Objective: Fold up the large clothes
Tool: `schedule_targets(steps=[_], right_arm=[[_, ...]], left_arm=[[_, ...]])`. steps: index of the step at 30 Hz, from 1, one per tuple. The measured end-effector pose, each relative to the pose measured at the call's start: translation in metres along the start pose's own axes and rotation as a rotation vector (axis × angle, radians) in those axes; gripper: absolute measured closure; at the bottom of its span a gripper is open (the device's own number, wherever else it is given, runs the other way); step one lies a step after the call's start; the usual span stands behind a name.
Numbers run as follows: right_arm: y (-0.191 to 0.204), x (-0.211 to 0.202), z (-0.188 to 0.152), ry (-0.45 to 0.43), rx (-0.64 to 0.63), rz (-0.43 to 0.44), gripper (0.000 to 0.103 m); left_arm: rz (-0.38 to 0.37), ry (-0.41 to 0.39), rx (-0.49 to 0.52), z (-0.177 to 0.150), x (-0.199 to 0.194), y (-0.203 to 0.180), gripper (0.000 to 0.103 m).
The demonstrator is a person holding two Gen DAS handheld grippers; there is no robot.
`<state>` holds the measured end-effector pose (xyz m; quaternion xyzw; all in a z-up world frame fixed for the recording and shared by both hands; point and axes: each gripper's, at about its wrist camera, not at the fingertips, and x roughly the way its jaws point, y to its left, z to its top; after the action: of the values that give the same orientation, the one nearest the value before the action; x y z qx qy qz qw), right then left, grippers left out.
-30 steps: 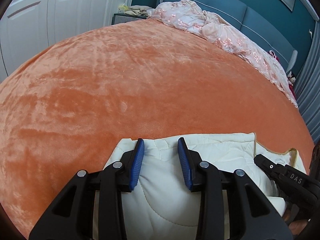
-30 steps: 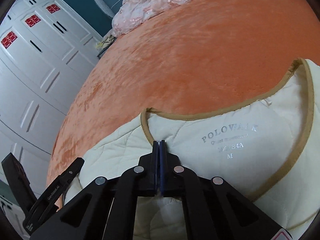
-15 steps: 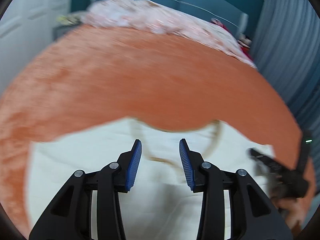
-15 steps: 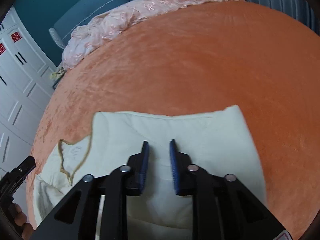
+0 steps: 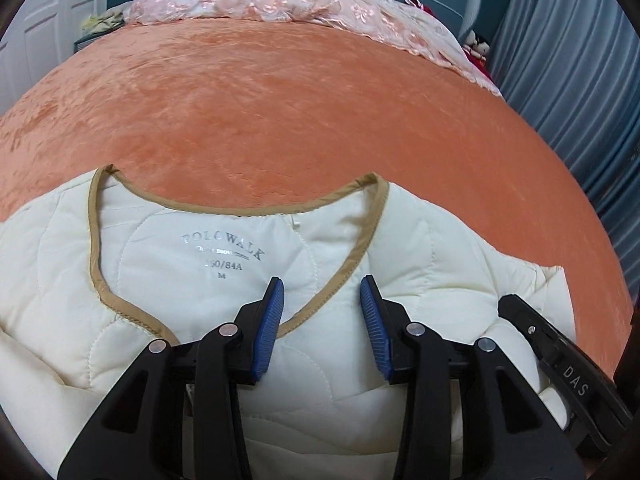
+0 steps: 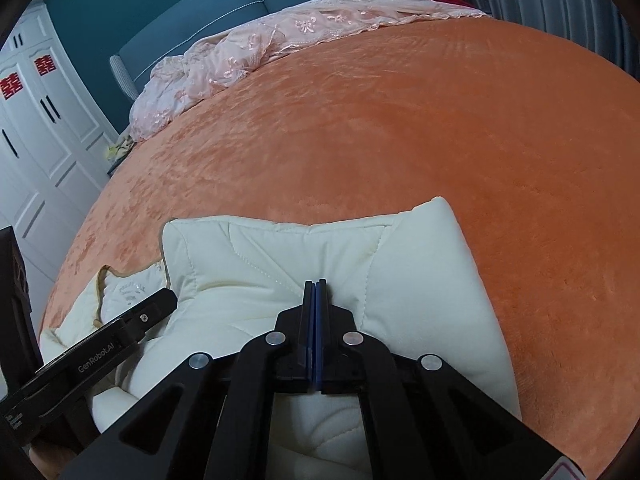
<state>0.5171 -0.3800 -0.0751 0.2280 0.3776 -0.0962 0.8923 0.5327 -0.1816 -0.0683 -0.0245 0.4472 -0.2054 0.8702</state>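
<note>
Over the cream jacket (image 5: 420, 264) the left gripper's (image 5: 322, 300) jaws gape (nothing between), the right gripper's (image 6: 315, 292) pressed together.

Left gripper (image 5: 322, 292): matte black plastic linkage arms, triangular cut-outs in the outer frames, four round silver rivets across the joints. Fingers (image 5: 269, 328) faced with blue ribbed pads.

Right gripper (image 6: 315, 286): same build, black frame, four silver rivets, blue pads seen edge-on. A small white and red sticker shows at the frame's lower right corner.

Markings: seen from the left wrist, the other unit's black side bar reads "DAS" in white with one small screw. Seen from the right wrist, the other unit's bar reads "GenRobot.AI", also with one screw.
</note>
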Motion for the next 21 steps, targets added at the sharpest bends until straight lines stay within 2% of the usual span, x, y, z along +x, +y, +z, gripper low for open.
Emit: schedule_targets(steps=[3,5,7,8,9,10,11,13,14,16,17,18,19,21], right_arm=[[0.001,-0.002,0.000,-0.007,-0.003,-0.004,0.103],[-0.002,-0.004,0.004,-0.003,0.007,0.006,0.103],[0.002,-0.019,0.012,-0.020,0.006,-0.039,0.103],[0.010,-0.032,0.016,-0.064,-0.011,-0.063,0.090],[0.021,-0.047,0.019,-0.109,-0.041,-0.061,0.088],[0.034,-0.056,0.022,-0.122,-0.072,-0.021,0.088],[0.051,-0.057,0.024,-0.089,-0.110,0.034,0.088],[0.093,-0.031,0.023,0.090,-0.228,0.138,0.089],[0.110,-0.015,0.017,0.167,-0.255,0.166,0.093],[0.133,0.008,0.003,0.238,-0.288,0.187,0.094],[0.143,0.020,-0.005,0.269,-0.327,0.166,0.094],[0.148,0.030,-0.013,0.282,-0.365,0.131,0.097],[0.149,0.035,-0.019,0.257,-0.398,0.104,0.100],[0.141,0.036,-0.022,0.208,-0.383,0.119,0.103]], left_arm=[[0.033,-0.012,-0.008,0.002,-0.004,0.001,0.064],[0.065,-0.057,-0.045,0.006,-0.025,0.008,0.066],[0.040,-0.117,-0.074,0.012,-0.056,0.028,0.066],[0.054,-0.125,-0.066,0.015,-0.068,0.038,0.066],[0.077,-0.112,-0.045,0.020,-0.074,0.048,0.066],[0.092,-0.063,-0.019,0.024,-0.074,0.060,0.067],[0.100,-0.009,-0.005,0.029,-0.069,0.071,0.067],[0.130,0.080,0.017,0.030,-0.058,0.090,0.069],[0.151,0.104,0.032,0.028,-0.055,0.095,0.072],[0.155,0.124,0.061,0.017,-0.048,0.099,0.072],[0.159,0.113,0.067,0.011,-0.046,0.100,0.072],[0.168,0.096,0.074,0.007,-0.043,0.100,0.072],[0.176,0.074,0.083,0.003,-0.040,0.101,0.071],[0.194,0.028,0.090,-0.004,-0.036,0.102,0.069]])
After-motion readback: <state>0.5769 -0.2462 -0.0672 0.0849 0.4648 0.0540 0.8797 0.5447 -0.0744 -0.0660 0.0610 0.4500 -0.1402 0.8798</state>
